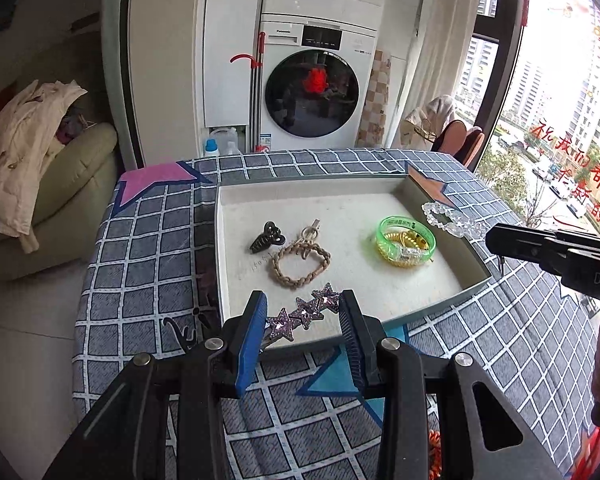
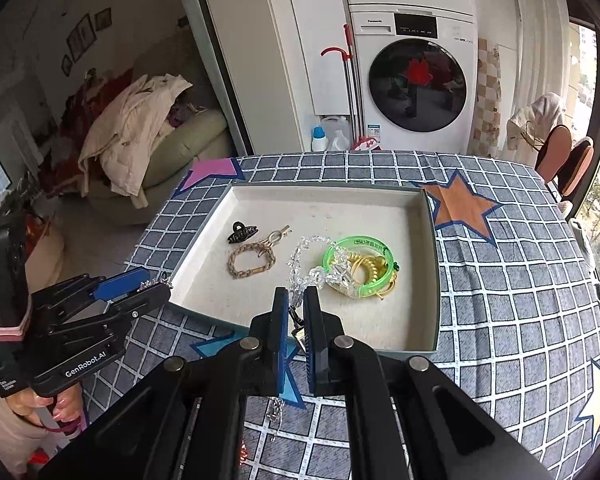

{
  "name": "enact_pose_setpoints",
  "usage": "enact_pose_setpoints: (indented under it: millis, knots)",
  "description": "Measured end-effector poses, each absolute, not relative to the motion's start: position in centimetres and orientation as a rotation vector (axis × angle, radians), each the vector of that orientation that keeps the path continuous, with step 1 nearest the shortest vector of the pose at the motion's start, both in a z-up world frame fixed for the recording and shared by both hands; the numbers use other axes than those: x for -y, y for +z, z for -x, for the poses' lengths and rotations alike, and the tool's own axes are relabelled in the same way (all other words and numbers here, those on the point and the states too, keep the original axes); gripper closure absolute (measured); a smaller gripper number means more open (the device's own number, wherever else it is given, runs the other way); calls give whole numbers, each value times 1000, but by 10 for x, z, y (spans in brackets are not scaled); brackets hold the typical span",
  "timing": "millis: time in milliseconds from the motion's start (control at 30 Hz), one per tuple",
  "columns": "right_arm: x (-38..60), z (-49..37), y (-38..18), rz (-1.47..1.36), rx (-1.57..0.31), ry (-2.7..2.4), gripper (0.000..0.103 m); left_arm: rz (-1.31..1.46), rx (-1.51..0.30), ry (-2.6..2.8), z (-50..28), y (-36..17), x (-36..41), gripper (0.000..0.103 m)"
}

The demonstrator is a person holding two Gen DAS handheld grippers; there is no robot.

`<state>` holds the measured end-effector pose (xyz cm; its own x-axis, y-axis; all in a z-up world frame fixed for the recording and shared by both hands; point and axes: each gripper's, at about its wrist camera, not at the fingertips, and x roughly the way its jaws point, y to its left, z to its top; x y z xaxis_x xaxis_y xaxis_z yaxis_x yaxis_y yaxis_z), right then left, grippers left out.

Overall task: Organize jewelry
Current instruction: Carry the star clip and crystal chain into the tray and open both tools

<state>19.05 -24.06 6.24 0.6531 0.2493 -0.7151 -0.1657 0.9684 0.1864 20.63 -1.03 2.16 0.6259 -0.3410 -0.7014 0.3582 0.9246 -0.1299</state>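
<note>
- The left gripper (image 1: pixel 304 316) is clamped on a star clip (image 1: pixel 306 312), a row of purple glitter stars held across between its blue pads, over the near edge of the tray (image 1: pixel 476 276).
- The right gripper (image 2: pixel 296 312) is closed tight on a clear bead chain (image 2: pixel 304 260); the beads loop up ahead of its fingertips and a metal end hangs down below the fingers.
- The tray, a shallow box with a pale lining, sits on a checked cloth (image 2: pixel 500 320) with coloured stars.
- In the tray lie a black claw clip (image 2: pixel 241 232), a braided band (image 2: pixel 252 264) with a metal clasp just beside it, and a green bangle (image 2: pixel 360 268).
- The green bangle rests on yellow coils (image 2: pixel 370 270) at the tray's right part.
- From the right wrist view the bead chain overlaps the bangle; touching or above it cannot be told.
- A washer (image 2: pixel 416 80) stands behind the table, a sofa (image 2: pixel 180 140) with clothes to the left.
</note>
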Motion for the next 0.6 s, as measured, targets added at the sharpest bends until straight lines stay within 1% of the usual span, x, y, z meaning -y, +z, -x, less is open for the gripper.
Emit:
enact_pose_setpoints:
  millis: [300, 600]
  knots:
    - [227, -221, 36, -119, -879, 273, 95, -55, -832, -380, -243, 11, 27, 46]
    - [220, -249, -5, -108, -952, 256, 95, -87, -895, -338, -272, -15, 41, 46]
